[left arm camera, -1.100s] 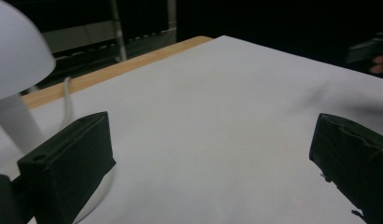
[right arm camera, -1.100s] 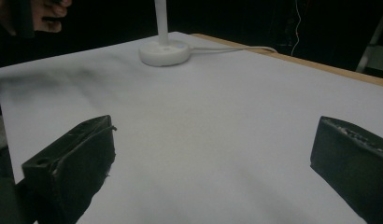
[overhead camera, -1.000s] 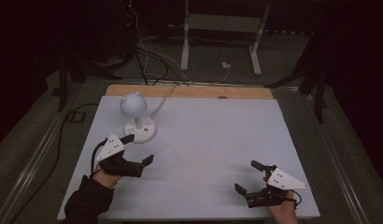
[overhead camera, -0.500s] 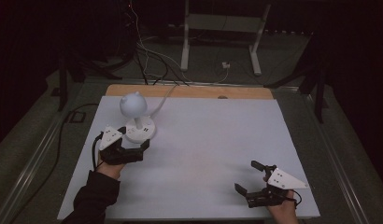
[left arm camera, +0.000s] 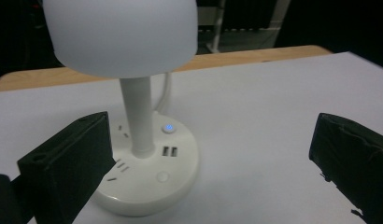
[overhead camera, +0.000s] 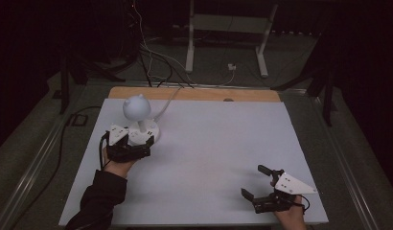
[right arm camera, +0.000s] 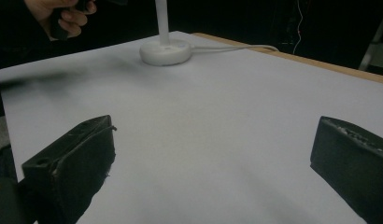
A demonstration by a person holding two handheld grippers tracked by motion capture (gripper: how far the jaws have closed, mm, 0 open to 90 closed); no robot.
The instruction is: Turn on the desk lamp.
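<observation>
A white desk lamp [overhead camera: 136, 106] with a rounded shade stands on a round base [overhead camera: 150, 129] at the table's back left. In the left gripper view the base [left arm camera: 152, 179] shows sockets, USB ports and a small blue-lit button [left arm camera: 169, 128] beside the stem [left arm camera: 137, 116]. My left gripper [overhead camera: 139, 143] is open right at the near side of the base, and its left jaw overlaps the base's edge in its own view [left arm camera: 210, 140]. My right gripper [overhead camera: 252, 181] rests open near the front right corner with nothing between its jaws [right arm camera: 213, 140].
The lamp's white cable [overhead camera: 167, 99] runs off the back over a wooden strip [overhead camera: 194, 94]. The white tabletop [overhead camera: 213, 139] stretches between the two grippers. Beyond the table are loose wires and a white stand's legs [overhead camera: 190, 52] on the dark floor.
My left gripper has moved forward and slightly right, from the open table up against the lamp's base. The right gripper has stayed put.
</observation>
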